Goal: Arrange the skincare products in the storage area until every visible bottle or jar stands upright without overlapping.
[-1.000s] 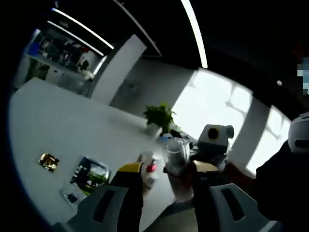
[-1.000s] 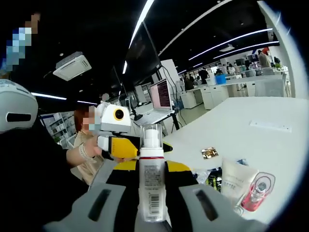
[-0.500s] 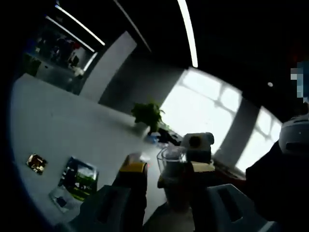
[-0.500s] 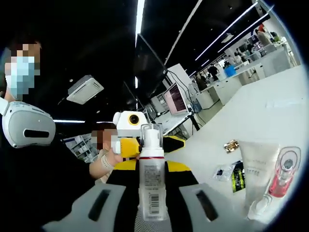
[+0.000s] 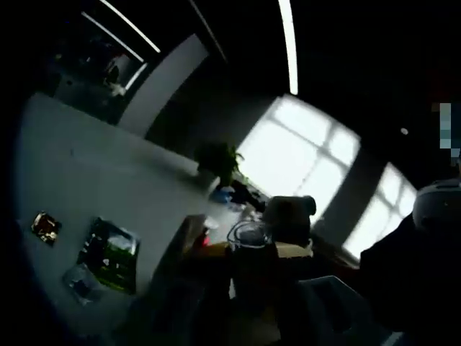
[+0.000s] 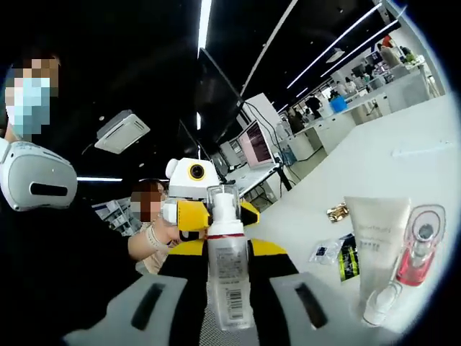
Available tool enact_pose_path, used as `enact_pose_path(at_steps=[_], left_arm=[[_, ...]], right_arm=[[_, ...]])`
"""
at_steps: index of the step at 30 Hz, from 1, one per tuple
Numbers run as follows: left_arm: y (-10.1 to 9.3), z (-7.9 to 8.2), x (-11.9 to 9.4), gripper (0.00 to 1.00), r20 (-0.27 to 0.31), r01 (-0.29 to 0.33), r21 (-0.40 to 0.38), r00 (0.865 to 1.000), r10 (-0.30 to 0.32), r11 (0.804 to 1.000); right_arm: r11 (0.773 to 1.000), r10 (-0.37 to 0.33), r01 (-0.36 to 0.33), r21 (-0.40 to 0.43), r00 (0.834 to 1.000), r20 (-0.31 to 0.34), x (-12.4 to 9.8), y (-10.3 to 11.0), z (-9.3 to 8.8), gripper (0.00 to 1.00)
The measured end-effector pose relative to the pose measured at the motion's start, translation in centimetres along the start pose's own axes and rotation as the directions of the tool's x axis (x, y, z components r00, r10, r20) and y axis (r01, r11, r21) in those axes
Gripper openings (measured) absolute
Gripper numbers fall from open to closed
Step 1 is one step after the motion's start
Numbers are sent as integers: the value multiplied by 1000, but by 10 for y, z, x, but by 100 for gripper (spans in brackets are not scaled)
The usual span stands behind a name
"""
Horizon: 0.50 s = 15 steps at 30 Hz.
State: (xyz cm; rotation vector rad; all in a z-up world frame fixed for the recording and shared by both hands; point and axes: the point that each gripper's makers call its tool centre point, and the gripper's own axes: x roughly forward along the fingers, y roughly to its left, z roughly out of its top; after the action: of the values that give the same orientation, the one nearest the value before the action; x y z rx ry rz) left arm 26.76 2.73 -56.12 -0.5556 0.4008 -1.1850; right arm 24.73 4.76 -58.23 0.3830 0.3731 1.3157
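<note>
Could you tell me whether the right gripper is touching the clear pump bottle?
Touching: in the right gripper view, the right gripper has both jaws pressed against the clear pump bottle.

The left gripper view looks up along its own jaws, tilted, across the white bench [image 5: 108, 180] toward bright windows [image 5: 302, 158]; it is dim, so near detail is uncertain. The right gripper view faces the opposite way, close above the bench [image 6: 425, 130], toward an office interior. Both views take in the bench and the sachets [image 5: 108, 254] [image 6: 338, 258] lying on it.

bright windows [image 5: 310, 155], ceiling light strips [image 6: 204, 21], white table [image 5: 108, 180]
</note>
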Motion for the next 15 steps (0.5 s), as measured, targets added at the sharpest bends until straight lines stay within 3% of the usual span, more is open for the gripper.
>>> enact_pose_path(at_steps=[5,10,15], left_arm=[[11,-9,3,16,-31,-46,40,998,48,998],[30,-12,-3,16,-46,-140,130,988,147,982],[43,-23,-7,16,-102,-198,215,969,224,956]], right_arm=[[998,-62,60,-30,996,-61,-3,-8,-14,22],[989,-145,141,-39,982,-123,-12,-20,-32,21],[987,-158,155,-32,981,-111,-14,-18,-31,21]])
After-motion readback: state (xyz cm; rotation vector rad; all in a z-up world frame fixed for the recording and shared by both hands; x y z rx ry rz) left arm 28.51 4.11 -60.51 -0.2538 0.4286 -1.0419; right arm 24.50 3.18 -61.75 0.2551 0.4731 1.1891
